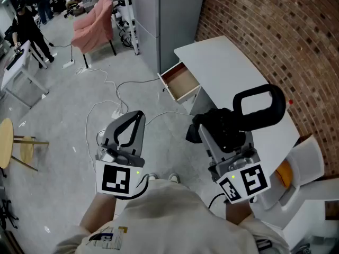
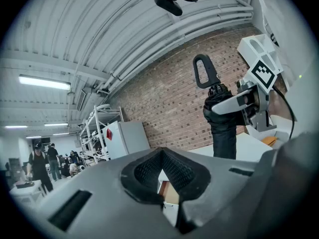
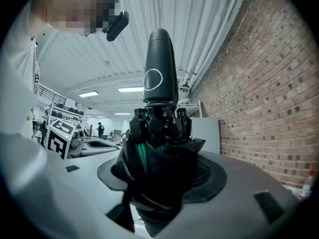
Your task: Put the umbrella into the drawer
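A folded black umbrella (image 1: pixel 259 123) with a loop handle stands between the jaws of my right gripper (image 1: pixel 214 134), which is shut on its bunched fabric (image 3: pixel 159 148). In the left gripper view the umbrella (image 2: pixel 224 128) stands upright at the right, handle on top. The white desk (image 1: pixel 238 73) along the brick wall has its wooden drawer (image 1: pixel 183 82) pulled open; the umbrella hovers nearer me than the drawer. To the left, over the floor, my left gripper (image 1: pixel 139 115) hangs shut with nothing in it, pads (image 2: pixel 179 171) together.
White cables (image 1: pixel 106 105) trail over the grey floor below the grippers. A pink chair (image 1: pixel 95 23) and a grey cabinet (image 1: pixel 159 15) stand beyond the drawer. A round wooden stool (image 1: pixel 5 142) is at the left edge, a white chair (image 1: pixel 302 173) at the lower right.
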`<state>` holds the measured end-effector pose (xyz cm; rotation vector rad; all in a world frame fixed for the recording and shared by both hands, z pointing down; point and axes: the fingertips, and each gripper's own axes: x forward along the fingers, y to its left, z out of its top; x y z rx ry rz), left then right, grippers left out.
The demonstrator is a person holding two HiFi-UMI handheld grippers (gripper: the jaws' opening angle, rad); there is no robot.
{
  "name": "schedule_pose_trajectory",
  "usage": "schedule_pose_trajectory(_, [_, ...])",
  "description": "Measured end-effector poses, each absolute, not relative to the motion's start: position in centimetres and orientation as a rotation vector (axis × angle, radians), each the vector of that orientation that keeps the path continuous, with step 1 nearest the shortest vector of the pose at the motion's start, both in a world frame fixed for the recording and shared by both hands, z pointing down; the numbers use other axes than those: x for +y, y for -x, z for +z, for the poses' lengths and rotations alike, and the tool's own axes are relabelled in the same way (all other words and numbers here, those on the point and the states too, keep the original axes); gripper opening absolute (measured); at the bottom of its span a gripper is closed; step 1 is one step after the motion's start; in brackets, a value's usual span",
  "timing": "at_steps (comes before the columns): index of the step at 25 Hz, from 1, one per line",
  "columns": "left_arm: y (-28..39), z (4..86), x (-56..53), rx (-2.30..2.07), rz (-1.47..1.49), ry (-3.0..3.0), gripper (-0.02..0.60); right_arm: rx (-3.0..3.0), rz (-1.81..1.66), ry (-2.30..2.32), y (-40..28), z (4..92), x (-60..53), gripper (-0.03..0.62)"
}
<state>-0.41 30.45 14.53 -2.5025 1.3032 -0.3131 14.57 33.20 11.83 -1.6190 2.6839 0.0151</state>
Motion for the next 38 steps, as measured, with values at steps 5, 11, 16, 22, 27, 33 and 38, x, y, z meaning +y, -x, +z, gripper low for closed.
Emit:
schedule_pose_trajectory(5, [0.3, 15.2, 30.4, 1.298, -0.305, 2.522, 0.008, 2.683, 0.032, 1.638, -14.7, 12.4, 33.0, 0.264])
schedule_pose_trajectory(11, [0.1, 15.5, 30.1, 1.285, -0.296, 2.54, 0.008, 2.671, 0.026, 1.629, -14.8, 12.4, 33.0, 0.264])
schedule_pose_trajectory(16, [0.2, 15.8, 30.0, 1.281, -0.305, 2.547, 0.008, 2.684, 0.055, 1.666, -14.9, 12.8, 32.9, 0.264])
schedule_pose_trajectory(22, [0.4, 17.1, 29.9, 1.29, -0.318, 2.554, 0.008, 2.706, 0.068, 1.707, -15.3, 14.2, 32.6, 0.264])
schedule_pose_trajectory(27, [-2.0, 16.7, 29.1, 1.316, -0.341, 2.566, 0.008, 2.726, 0.02, 1.677, -17.6, 14.2, 31.5, 0.264])
schedule_pose_trajectory(33, [-3.9, 16.7, 29.3, 1.34, -0.342, 2.559, 0.008, 2.767, 0.002, 1.65, -19.2, 15.1, 31.4, 0.264])
schedule_pose_trajectory(38, [-4.8, 17.4, 30.2, 1.366, -0.352, 2.558, 0.008, 2.782, -0.015, 1.647, -20.3, 16.2, 31.7, 0.264])
